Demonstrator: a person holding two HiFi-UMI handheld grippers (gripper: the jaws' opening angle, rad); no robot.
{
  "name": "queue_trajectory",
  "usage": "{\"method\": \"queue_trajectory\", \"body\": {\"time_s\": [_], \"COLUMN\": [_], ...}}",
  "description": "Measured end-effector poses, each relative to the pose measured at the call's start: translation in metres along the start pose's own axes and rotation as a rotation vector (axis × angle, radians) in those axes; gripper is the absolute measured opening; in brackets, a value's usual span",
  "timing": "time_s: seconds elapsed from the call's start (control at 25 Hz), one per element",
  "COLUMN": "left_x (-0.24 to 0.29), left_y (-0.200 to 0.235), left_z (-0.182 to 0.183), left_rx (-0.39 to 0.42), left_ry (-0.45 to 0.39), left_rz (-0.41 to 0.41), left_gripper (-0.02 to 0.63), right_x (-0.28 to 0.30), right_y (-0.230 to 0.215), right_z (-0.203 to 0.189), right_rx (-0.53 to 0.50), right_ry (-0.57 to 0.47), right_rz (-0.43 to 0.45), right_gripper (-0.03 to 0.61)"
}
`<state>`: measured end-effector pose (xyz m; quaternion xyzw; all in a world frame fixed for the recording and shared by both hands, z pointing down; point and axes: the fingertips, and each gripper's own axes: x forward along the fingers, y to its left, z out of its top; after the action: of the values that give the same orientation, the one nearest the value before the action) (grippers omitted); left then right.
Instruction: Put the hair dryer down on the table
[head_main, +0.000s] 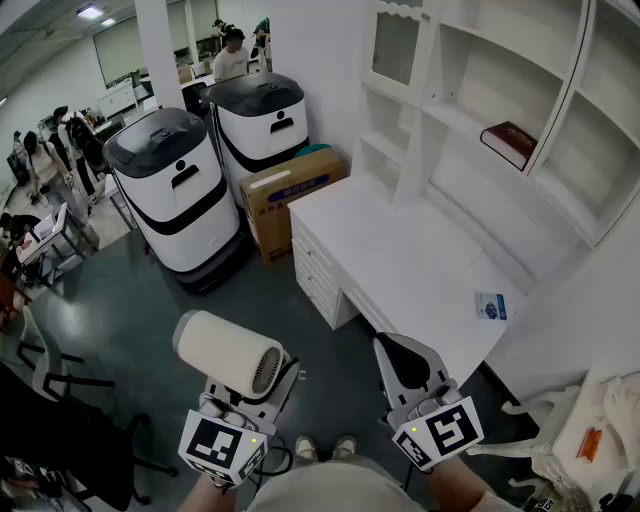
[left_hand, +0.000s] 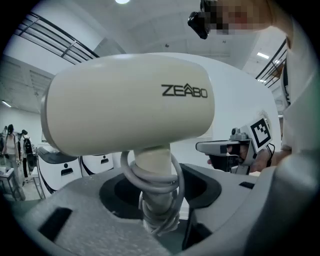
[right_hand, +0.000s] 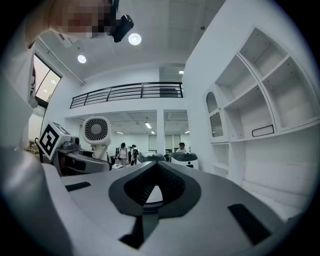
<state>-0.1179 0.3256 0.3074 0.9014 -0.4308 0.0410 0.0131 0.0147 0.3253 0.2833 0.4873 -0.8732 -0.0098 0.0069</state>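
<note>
A cream hair dryer (head_main: 228, 352) stands upright over the floor, left of the white table (head_main: 420, 270). My left gripper (head_main: 250, 395) is shut on its handle, which has the grey cord wound round it. In the left gripper view the hair dryer (left_hand: 130, 100) fills the frame, its handle (left_hand: 152, 172) clamped between the jaws of the left gripper (left_hand: 157, 200). My right gripper (head_main: 400, 362) hovers before the table's near corner, jaws together with nothing in them. In the right gripper view the right gripper (right_hand: 156, 185) points towards the room, with the hair dryer (right_hand: 96, 131) at the left.
A small blue-and-white card (head_main: 491, 306) lies on the table's near end. White shelves with a dark red book (head_main: 508, 140) rise behind it. A cardboard box (head_main: 290, 195) and two white-and-black machines (head_main: 170, 195) stand left of the table. People are at the far left.
</note>
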Motion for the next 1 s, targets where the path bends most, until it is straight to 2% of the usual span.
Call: {"method": "queue_trajectory", "body": {"time_s": [0.64,1.0], "left_x": [0.027,0.043], "left_y": [-0.012,-0.03], "left_z": [-0.002,-0.004], "left_rx": [0.013,0.009], "left_ry": [0.03,0.043], "left_rz": [-0.012,0.016], "left_gripper": [0.219,0.219], "right_x": [0.0,-0.012], "right_y": [-0.026,-0.051], "right_z": [-0.01,-0.017], "right_rx": [0.053,0.058], "right_ry": [0.011,0.019], "right_rz": [0.027,0.059], "right_gripper": [0.019,0.019]}}
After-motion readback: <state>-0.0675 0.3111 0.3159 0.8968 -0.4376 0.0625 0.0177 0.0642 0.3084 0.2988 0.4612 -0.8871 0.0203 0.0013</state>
